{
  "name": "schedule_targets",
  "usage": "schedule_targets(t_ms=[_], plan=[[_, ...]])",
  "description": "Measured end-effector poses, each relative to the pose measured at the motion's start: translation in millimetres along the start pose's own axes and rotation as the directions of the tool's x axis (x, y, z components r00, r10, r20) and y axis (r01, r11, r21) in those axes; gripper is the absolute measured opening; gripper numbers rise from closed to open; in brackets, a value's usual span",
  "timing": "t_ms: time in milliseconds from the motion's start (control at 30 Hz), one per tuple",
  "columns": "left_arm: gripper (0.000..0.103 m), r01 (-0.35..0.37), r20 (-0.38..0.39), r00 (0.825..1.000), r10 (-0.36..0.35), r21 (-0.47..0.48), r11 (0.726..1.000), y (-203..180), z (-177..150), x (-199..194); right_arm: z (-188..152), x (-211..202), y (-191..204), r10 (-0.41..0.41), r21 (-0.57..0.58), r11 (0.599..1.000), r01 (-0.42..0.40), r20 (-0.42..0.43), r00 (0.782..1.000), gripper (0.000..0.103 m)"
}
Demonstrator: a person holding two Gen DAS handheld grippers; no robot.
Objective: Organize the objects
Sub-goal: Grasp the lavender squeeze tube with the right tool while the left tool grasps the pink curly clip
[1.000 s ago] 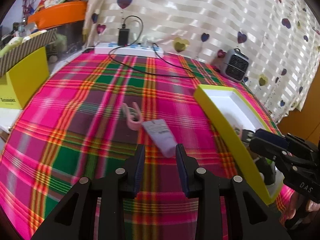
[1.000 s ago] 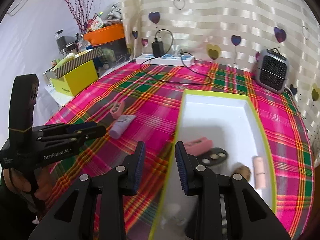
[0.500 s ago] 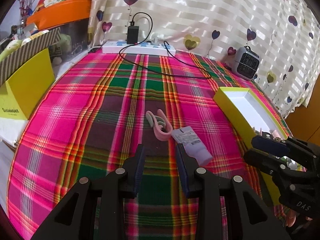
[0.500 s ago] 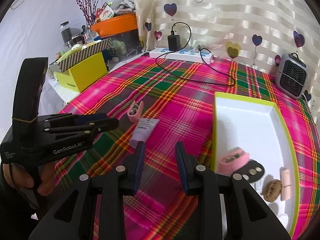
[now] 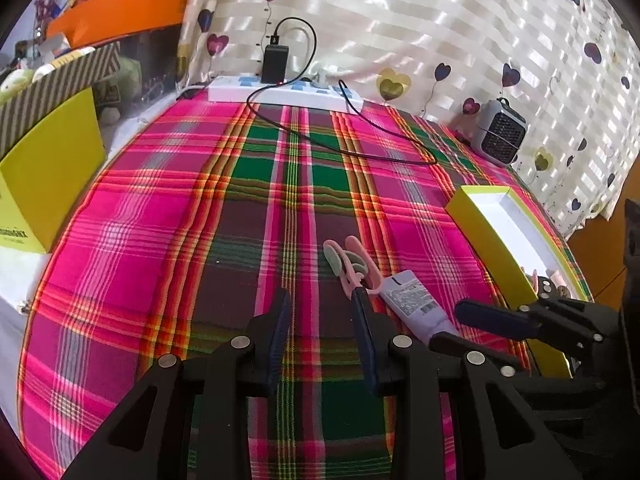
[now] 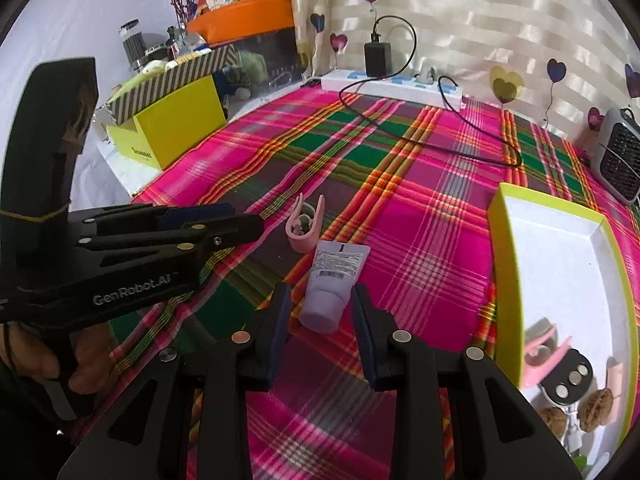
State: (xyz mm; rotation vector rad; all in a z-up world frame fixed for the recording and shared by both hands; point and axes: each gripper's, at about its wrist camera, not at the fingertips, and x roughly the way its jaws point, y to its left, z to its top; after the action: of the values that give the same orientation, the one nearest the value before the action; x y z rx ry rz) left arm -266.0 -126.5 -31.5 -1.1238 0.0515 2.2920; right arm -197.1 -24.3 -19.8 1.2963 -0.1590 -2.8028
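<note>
A lavender tube (image 6: 334, 276) lies on the plaid cloth, its cap end toward me. My right gripper (image 6: 320, 300) hangs just over that cap end, open, one finger on each side and neither pad pressing on it. Just beyond the tube lies a pink clip (image 6: 306, 224). In the left wrist view my left gripper (image 5: 320, 308) is open with nothing between its fingers, and the pink clip (image 5: 348, 264) and tube (image 5: 412, 304) lie just to its right. The right gripper (image 5: 456, 326) comes in from the right over the tube. The left gripper (image 6: 240, 220) shows at the left of the right wrist view.
A yellow-green tray (image 6: 506, 264) at the right holds another pink clip, a black piece with round discs, walnuts (image 6: 596, 404) and a pink roll. At the back are a power strip (image 5: 280, 94) with a black cable and a small heater (image 5: 500, 136). A yellow box (image 5: 48, 168) stands at the left edge.
Both grippers have moved left, away from the tray and toward the tube and clip. The right gripper was over the tray's edge and is now at the tube's cap. Both stayed open.
</note>
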Motion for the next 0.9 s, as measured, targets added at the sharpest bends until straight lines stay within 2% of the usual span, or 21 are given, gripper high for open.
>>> schedule_targets(t_ms=[333,667,900], plan=[[0.029,0.007,-0.005,1.000,-0.007,-0.026,1.000,10,2,4,4,24,-2,-0.041,0.016,0.999,0.042,-0.058,0.997,0.032],[0.030,0.018,-0.010,1.000,-0.019,-0.033,0.999,0,8,8,4,22,-10,-0.036,0.057,0.998,0.038,-0.045,0.998,0.029],[0.032,-0.009,-0.018,1.000,0.009,0.019,1.000,-18,13,19,1,4,-18,-0.059,0.076,0.995,0.060,-0.016,0.998,0.029]])
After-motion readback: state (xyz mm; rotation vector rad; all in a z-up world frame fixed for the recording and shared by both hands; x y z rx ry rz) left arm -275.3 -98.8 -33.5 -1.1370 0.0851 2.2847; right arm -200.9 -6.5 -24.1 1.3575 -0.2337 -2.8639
